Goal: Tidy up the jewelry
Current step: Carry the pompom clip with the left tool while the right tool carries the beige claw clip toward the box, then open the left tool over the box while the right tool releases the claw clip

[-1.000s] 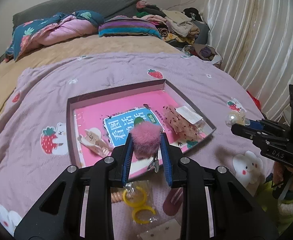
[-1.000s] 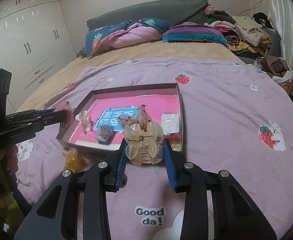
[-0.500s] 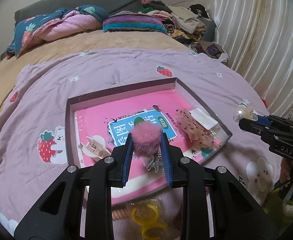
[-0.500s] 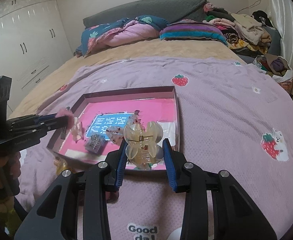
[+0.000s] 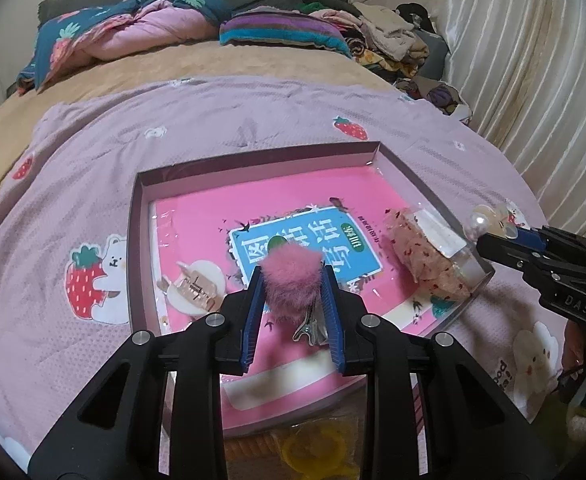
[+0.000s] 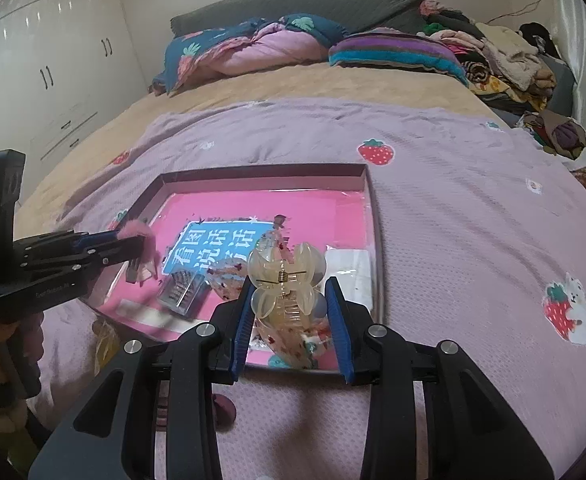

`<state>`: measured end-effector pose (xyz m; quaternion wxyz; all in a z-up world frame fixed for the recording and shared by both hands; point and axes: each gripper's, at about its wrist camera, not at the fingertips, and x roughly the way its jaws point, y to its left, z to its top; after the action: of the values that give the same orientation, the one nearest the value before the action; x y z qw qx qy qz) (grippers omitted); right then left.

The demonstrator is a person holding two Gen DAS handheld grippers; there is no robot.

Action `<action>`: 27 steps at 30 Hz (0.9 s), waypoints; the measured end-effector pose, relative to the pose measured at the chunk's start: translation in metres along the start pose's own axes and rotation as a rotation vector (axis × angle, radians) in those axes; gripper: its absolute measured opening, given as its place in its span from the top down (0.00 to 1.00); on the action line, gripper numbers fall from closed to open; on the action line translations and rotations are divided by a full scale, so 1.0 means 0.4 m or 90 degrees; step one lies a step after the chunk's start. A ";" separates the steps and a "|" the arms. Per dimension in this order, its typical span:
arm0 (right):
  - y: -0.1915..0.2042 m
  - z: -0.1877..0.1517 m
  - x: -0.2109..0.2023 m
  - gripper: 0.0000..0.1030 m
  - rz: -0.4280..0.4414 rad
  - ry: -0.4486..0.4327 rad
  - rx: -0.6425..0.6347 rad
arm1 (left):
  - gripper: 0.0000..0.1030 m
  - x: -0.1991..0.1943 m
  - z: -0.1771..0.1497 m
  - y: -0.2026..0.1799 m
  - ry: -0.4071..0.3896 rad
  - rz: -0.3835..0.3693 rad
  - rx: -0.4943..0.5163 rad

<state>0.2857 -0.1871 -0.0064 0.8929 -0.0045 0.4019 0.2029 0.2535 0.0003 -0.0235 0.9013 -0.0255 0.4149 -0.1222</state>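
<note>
My left gripper (image 5: 291, 288) is shut on a fluffy pink pompom hair clip (image 5: 291, 286), whose metal clasp hangs below, and it hovers over the near part of a shallow box tray (image 5: 253, 156) lined with a pink book. My right gripper (image 6: 289, 296) is shut on a clear yellowish claw clip (image 6: 283, 280) above the tray's (image 6: 367, 184) near right corner. In the tray lie a cream claw clip (image 5: 195, 286), a speckled pink hair piece (image 5: 429, 260) and a small grey comb clip (image 6: 181, 288). The left gripper (image 6: 133, 240) shows at the left of the right wrist view.
The tray rests on a lilac blanket (image 6: 473, 200) with strawberry prints on a bed. Yellow rings in a clear bag (image 5: 317, 448) lie outside the tray's near edge. Pillows and piled clothes (image 6: 501, 56) fill the far end; a curtain (image 5: 533, 60) hangs at right, a wardrobe (image 6: 33, 60) at left.
Both grippers moved forward and lower over the tray, still holding their clips. The tray now looks larger and nearer in both views.
</note>
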 end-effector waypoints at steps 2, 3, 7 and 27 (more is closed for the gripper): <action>0.006 0.004 0.013 0.68 0.002 0.003 -0.002 | 0.81 0.002 -0.003 0.002 0.002 0.001 -0.001; 0.007 0.004 0.018 0.68 0.003 0.005 -0.001 | 0.81 0.002 -0.005 0.004 0.003 0.001 -0.001; 0.015 0.001 0.040 0.67 0.008 0.017 -0.003 | 0.79 -0.002 -0.015 0.011 0.006 0.006 -0.002; 0.052 -0.020 -0.006 0.58 0.021 0.008 -0.004 | 0.68 -0.072 -0.044 0.040 -0.009 0.018 -0.030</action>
<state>0.2711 -0.1704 -0.0069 0.8868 -0.0019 0.4069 0.2190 0.2252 0.0236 -0.0161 0.9050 -0.0415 0.4115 -0.1000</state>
